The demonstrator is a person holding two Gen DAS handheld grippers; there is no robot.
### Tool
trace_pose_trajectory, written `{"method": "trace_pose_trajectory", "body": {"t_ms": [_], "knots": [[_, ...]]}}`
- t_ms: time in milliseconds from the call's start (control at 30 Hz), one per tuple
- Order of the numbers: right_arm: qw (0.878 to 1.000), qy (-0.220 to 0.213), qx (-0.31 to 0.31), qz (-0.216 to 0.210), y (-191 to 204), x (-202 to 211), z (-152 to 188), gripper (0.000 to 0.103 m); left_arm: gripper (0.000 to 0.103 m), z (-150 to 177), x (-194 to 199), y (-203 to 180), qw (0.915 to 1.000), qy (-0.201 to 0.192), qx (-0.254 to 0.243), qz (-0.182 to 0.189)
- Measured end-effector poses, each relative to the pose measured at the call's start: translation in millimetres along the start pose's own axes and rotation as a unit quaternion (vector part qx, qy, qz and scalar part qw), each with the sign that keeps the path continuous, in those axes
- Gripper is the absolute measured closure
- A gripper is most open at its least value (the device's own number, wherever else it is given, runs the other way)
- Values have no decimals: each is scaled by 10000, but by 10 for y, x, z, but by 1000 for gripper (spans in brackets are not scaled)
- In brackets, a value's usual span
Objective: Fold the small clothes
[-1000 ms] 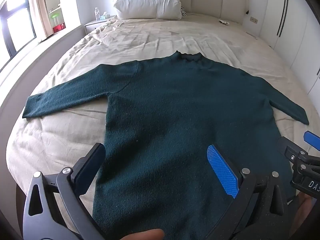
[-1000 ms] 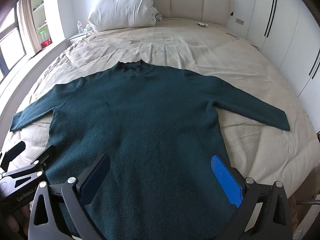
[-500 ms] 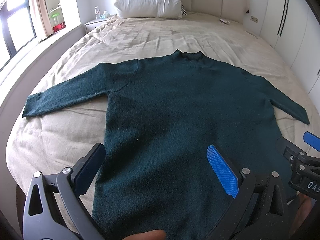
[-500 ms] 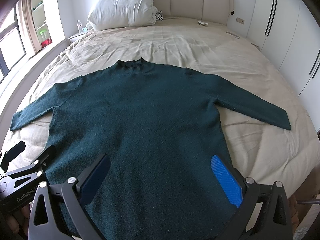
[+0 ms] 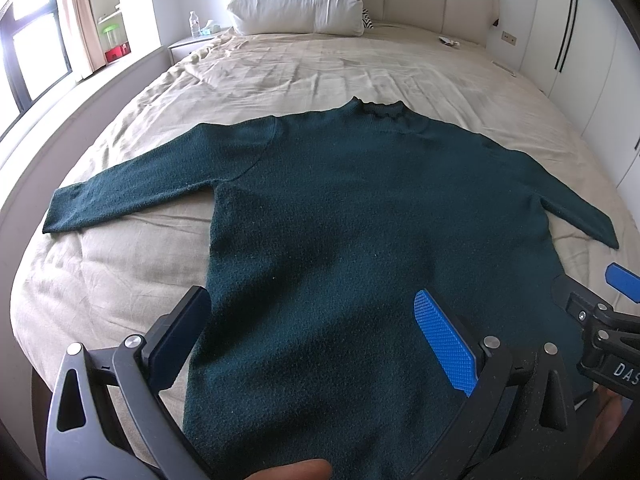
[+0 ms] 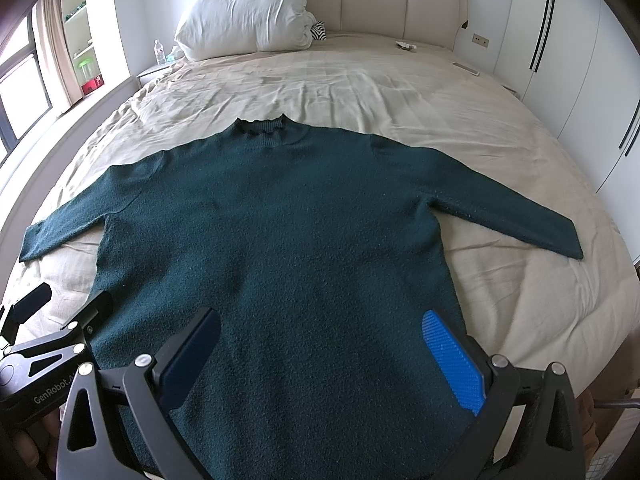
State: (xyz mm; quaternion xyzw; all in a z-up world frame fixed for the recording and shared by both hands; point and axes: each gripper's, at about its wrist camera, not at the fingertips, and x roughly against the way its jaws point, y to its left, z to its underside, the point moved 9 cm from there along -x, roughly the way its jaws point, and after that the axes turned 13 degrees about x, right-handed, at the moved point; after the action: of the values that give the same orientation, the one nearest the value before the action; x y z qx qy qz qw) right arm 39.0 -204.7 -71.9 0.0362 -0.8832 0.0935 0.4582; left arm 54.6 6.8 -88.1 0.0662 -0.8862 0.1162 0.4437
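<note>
A dark green sweater (image 5: 360,220) lies flat on a big bed (image 5: 320,68) with a tan cover. It fills the middle of both pictures. Its neck points to the top of the frame, toward a white pillow (image 6: 244,16) that leans on the headboard. One sleeve (image 5: 140,188) stretches out to the left side of the frame, and the other sleeve (image 6: 500,204) stretches out to the right side. The bottom of the sweater runs down to the lower edge of the frame. The left gripper (image 5: 312,328) sits at the bottom of its picture, over the lower left part of the sweater. Its two fingers are spread wide apart and hold nothing. The right gripper (image 6: 324,348) sits at the bottom of its picture, over the lower right part of the sweater. Its fingers are spread wide too, with nothing between them. A small water bottle (image 6: 159,52) stands on a side table in the upper left of the frame, near a window.
</note>
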Motion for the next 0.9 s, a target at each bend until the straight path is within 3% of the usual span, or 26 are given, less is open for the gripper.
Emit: {"method": "trace_pose_trajectory", "body": {"t_ms": [900], "knots": [[10000, 14, -1, 2, 15, -27, 13, 0, 0, 40, -24, -26, 10000, 41, 19, 2]]}}
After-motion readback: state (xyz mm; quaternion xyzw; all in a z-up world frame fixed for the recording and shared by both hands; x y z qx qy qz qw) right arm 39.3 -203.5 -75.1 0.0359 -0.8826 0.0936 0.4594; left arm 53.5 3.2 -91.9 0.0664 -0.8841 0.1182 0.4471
